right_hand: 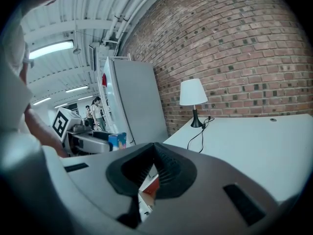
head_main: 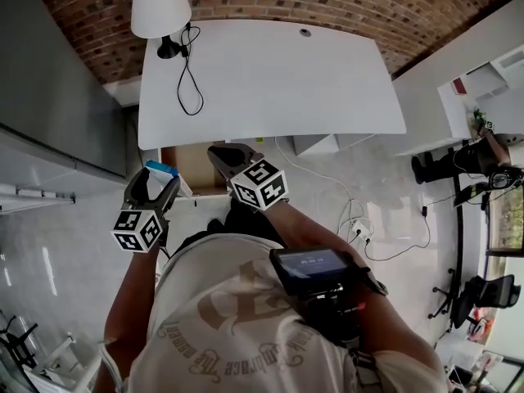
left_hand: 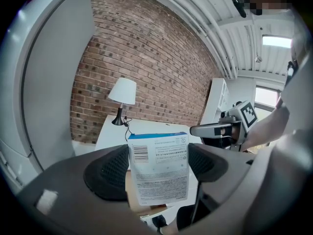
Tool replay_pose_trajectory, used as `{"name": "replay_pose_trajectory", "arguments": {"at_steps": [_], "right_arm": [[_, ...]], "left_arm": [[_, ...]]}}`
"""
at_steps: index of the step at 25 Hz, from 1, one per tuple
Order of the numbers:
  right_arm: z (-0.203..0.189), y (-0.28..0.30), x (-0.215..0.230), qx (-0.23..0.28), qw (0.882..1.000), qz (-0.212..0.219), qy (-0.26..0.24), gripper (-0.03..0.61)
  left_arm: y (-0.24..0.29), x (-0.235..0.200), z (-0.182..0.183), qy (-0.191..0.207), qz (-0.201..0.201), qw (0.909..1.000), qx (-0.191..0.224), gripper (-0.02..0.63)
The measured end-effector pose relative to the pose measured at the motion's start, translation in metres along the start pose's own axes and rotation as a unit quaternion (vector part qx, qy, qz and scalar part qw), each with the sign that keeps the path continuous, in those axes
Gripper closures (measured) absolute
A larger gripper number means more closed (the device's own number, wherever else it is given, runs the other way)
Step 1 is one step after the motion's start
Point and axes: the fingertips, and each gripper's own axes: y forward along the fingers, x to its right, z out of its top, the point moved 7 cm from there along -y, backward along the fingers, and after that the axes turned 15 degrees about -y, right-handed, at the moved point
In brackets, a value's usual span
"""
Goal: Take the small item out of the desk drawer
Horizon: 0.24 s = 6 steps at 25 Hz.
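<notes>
Small box (head_main: 161,169), white with a blue band along its top edge and a barcode on the printed face, is pinched upright between the jaws of the left gripper (head_main: 155,178). In the left gripper view the box (left_hand: 159,168) is seen pressed on both sides by the dark ribbed pads (left_hand: 110,170) of the left gripper (left_hand: 157,165). The box is held over the left front edge of the open drawer (head_main: 196,169), whose brown wooden inside is shown under the near edge of the desk (head_main: 270,80), close to the desk's near left corner. The right gripper (head_main: 217,154) is held over the drawer's right part, well apart from the box. Its jaws are seen pressed together with nothing between them in the right gripper view (right_hand: 154,151). A white-shaded lamp (head_main: 161,6) on a black base is placed at the far left corner of the desk, and a black cable (head_main: 190,80) is trailed from it across the desk top toward the near edge. A brick wall (head_main: 344,2) is seen behind the desk's far edge.
</notes>
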Motion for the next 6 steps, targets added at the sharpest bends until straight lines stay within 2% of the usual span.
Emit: {"name": "replay_pose_trajectory", "arguments": {"at_steps": [6], "right_arm": [[0.0011,-0.0019,0.0022,0.006,1.000,0.003,0.003,0.572]], "left_arm": [[0.0023,0.0009,-0.0038,-0.005,0.009,0.9999,-0.002,0.233]]}}
